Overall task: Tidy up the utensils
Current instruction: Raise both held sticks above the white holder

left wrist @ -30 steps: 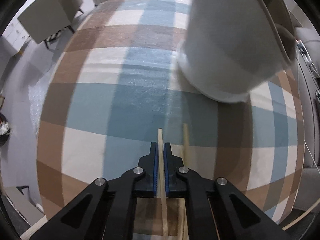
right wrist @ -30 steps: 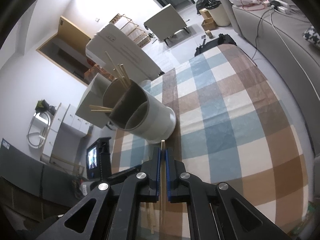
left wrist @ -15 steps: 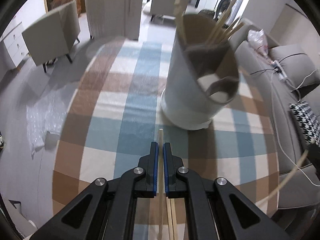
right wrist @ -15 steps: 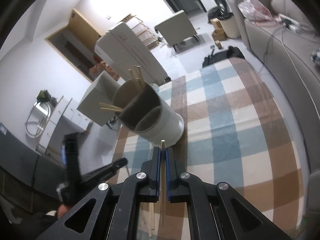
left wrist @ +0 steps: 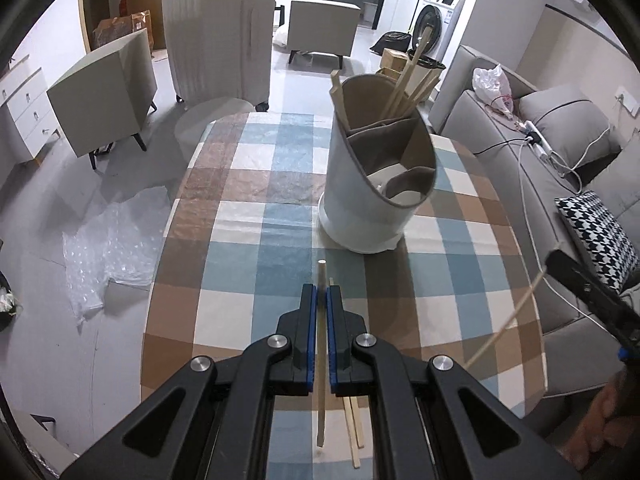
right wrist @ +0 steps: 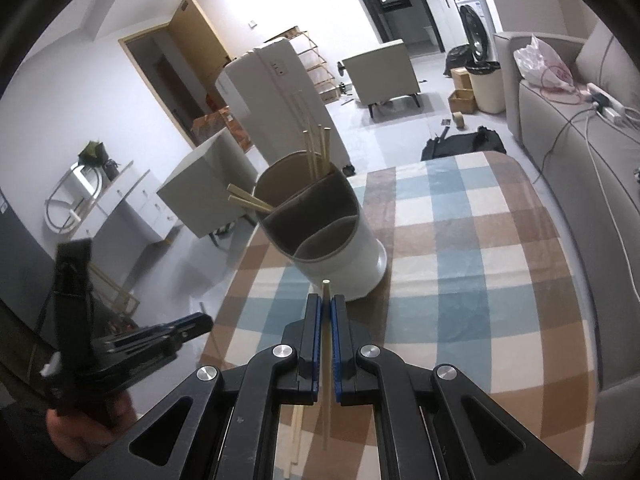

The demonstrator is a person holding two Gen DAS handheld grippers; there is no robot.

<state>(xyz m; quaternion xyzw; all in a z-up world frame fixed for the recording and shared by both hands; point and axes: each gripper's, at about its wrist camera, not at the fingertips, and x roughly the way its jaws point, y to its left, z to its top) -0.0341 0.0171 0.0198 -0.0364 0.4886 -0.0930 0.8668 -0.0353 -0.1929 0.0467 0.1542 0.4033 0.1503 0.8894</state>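
Checked blue, brown and white cloth covered the bench (left wrist: 248, 240), where a white cylindrical divided utensil holder (left wrist: 360, 200) stood. Each tool, left (left wrist: 321, 296) and right (right wrist: 326, 304), clenched one pale wooden chopstick (left wrist: 321, 340) (right wrist: 326, 340) above it.

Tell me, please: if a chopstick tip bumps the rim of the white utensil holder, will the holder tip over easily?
Possibly. The utensil holder is tall, and its base is hardly wider than its body. Its chopsticks lean together at one side, probably adding little weight.
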